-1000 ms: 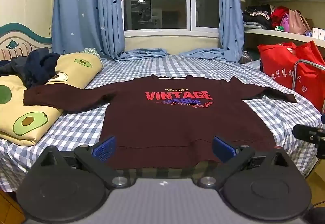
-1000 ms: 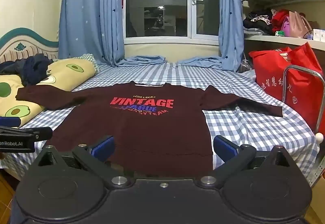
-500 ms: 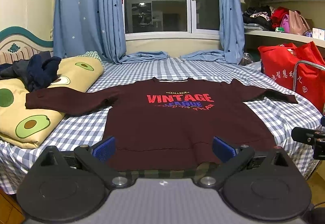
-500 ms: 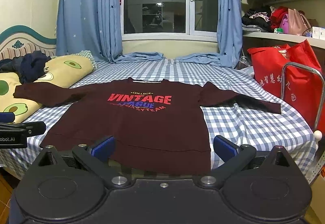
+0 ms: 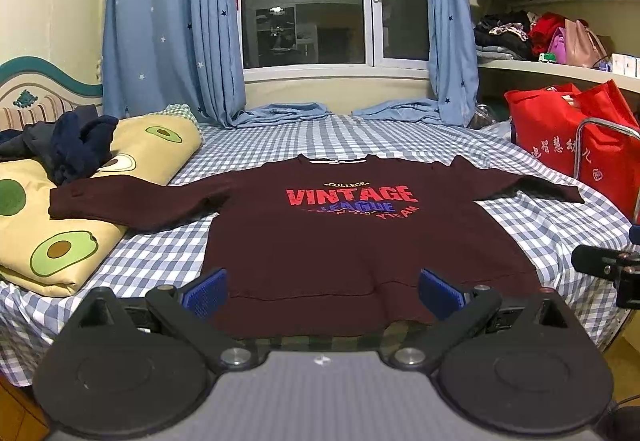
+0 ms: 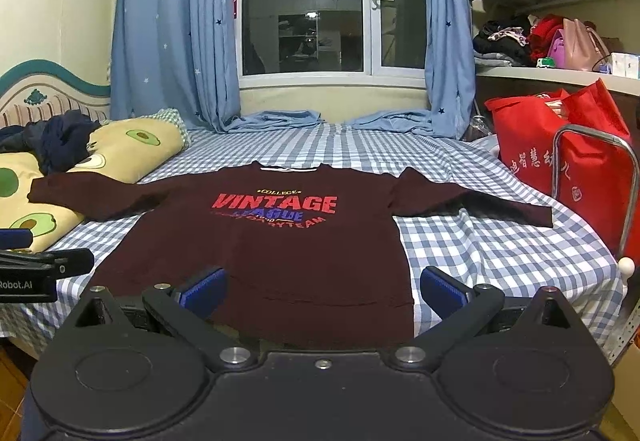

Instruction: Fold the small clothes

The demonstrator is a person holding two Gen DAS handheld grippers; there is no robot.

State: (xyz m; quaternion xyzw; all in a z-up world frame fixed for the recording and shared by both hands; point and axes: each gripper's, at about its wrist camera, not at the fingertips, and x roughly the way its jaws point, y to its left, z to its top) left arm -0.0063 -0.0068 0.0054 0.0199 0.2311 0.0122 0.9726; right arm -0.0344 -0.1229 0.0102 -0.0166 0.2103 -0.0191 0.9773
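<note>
The sweater (image 5: 340, 237) lay flat on the bed (image 5: 400, 145), front up, sleeves spread, its left sleeve draped over the pillow (image 5: 72, 237). My left gripper (image 5: 322, 291) and right gripper (image 6: 322, 289) hovered at its hem, both jaws wide apart, holding nothing.

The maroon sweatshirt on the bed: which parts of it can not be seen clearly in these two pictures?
- Hem of the sweatshirt, both views: the gripper bodies cover the lowest edge where it hangs over the bed.
- Small print under "VINTAGE", left wrist view: blurred, only partly readable.
- Back side: hidden, it lies face up.
- Left sleeve cuff: too dark on the avocado quilt for any detail.
</note>
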